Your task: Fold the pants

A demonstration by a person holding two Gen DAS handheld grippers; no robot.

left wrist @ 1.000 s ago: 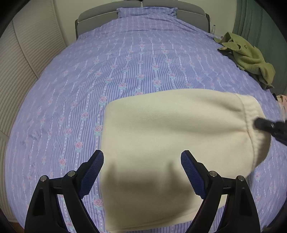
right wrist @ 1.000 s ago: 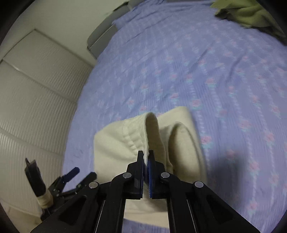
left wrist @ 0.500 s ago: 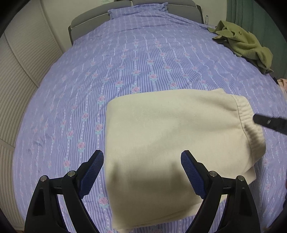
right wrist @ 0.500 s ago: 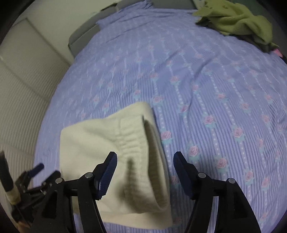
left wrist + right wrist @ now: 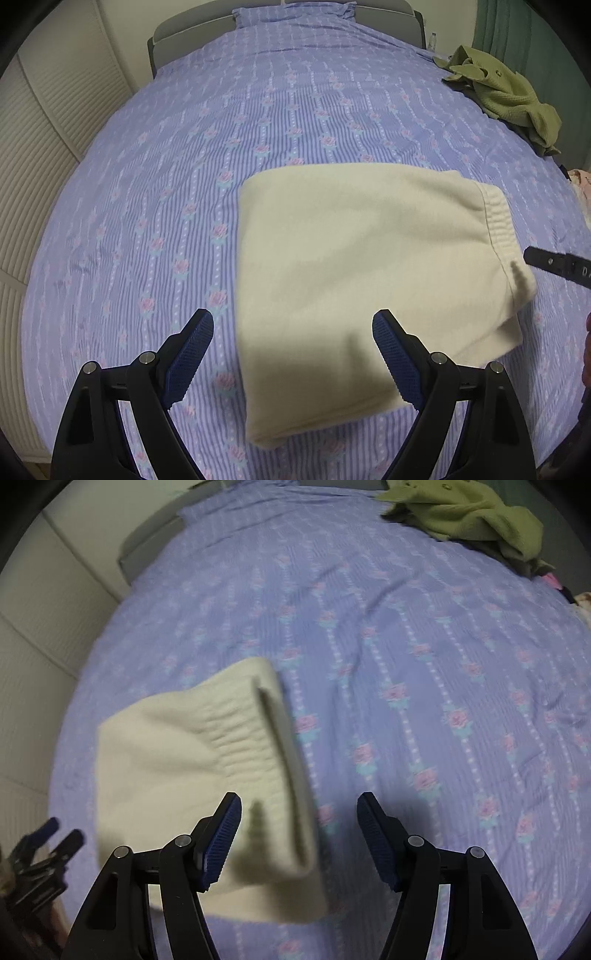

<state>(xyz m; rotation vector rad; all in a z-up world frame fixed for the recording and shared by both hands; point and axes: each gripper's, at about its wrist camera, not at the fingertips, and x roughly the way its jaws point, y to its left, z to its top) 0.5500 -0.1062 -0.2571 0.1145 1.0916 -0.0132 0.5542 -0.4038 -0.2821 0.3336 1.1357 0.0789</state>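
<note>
The cream pants point(image 5: 362, 266) lie folded in a flat rectangle on the purple flowered bedspread point(image 5: 258, 110), with the elastic waistband point(image 5: 496, 221) at the right end. My left gripper point(image 5: 291, 350) is open and empty, held above the near edge of the pants. My right gripper point(image 5: 299, 834) is open and empty, just above the waistband point(image 5: 255, 746) end of the pants point(image 5: 159, 760). One right finger point(image 5: 554, 264) shows at the right edge of the left wrist view. The left gripper point(image 5: 44, 849) shows at the lower left of the right wrist view.
A crumpled olive-green garment point(image 5: 506, 92) lies at the bed's far right, also seen in the right wrist view point(image 5: 469, 513). A grey headboard point(image 5: 384, 7) and pillow are at the far end. Pale slatted closet doors point(image 5: 44, 122) stand to the left.
My right gripper opened and let go of the waistband, which dropped flat onto the folded pants. Both grippers drew back and up a little from the pants.
</note>
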